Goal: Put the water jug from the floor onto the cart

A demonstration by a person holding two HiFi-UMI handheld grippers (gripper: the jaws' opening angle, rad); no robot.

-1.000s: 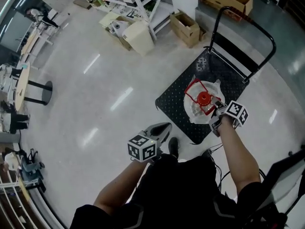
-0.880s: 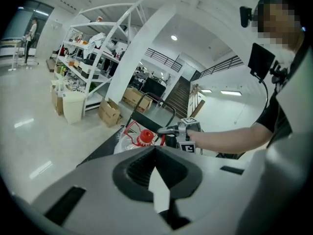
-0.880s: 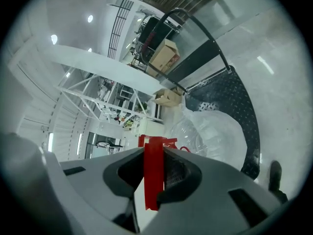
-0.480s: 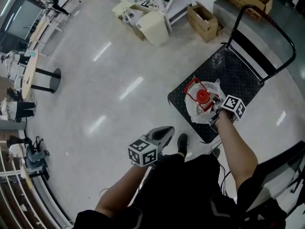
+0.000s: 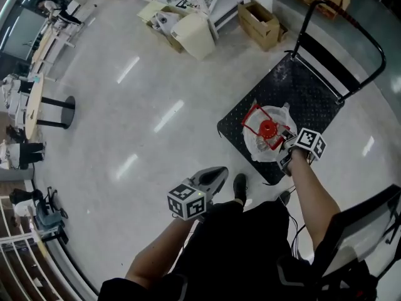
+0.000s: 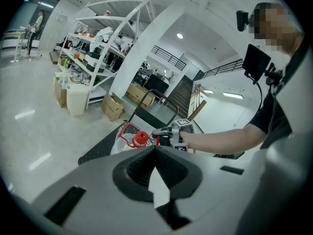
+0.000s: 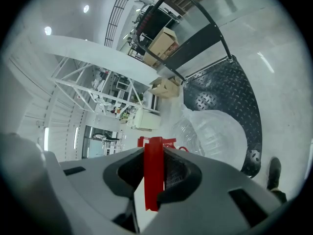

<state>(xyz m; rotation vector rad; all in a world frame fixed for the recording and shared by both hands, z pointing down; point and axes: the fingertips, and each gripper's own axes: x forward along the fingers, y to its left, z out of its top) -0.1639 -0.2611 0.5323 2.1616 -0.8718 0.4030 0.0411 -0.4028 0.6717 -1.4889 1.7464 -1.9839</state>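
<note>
Red plastic fills the gap of the right gripper: its jaws stand narrow and clamp the red handle of the water jug. The clear jug, red-capped, rests on the near end of the cart, on its black studded deck right of the frame's centre in the head view. The cart's black push bar arches toward the upper right corner. The left gripper is held low at the frame's centre over the pale floor, its jaws closed tip to tip with nothing between them. Just right of it is a dark shoe.

Against the frames before, jug, grip and left gripper sit much as they did. The cardboard box and white bin lie somewhat higher in the frame than half a second ago.
</note>
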